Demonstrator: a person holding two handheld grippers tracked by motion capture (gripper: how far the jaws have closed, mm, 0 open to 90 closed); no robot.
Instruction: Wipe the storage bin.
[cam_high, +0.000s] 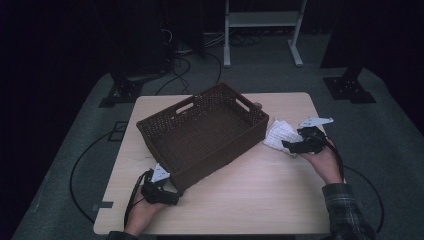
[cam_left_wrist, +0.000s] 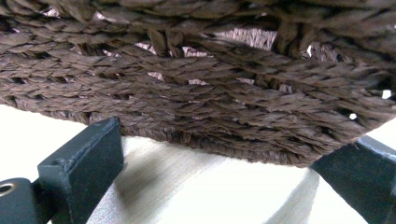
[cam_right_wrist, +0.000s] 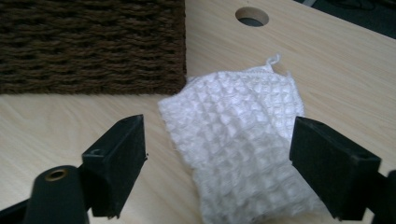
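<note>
Work in hand: a folded white waffle-weave cloth (cam_high: 280, 136) looked bound for the dark brown woven wicker basket (cam_high: 200, 132); my reading, from the cloth lying beside the basket with a gripper over it.
Done so far: nothing in the basket; its floor was bare. The cloth lay flat on the bench, not lifted.
Left to do: close on the cloth, raise it over the basket's rim, set it inside.
Cloth, place: on the light wooden bench (cam_high: 250, 200), near the right edge, its inner corner touching or just short of the basket's right wall.
Basket, place: middle of the bench, turned at a slant, one corner toward the near-left corner of the bench.
Right gripper (cam_high: 292, 145): jaws wide apart, one each side of the cloth (cam_right_wrist: 238, 140), the pads not pressing on it.
Left gripper (cam_high: 167, 192): at the basket's near corner; jaws open, the weave (cam_left_wrist: 196, 88) ahead of and above them, no pad gripping it.
Edges: the cloth's outer side lay short of the bench's right edge; a round hole (cam_right_wrist: 252, 16) sat in the bench beyond the cloth.
Open room: broad bare bench along the near edge between the two hands; the basket's wall stood tall beside the cloth, so a clear lift would be needed.
</note>
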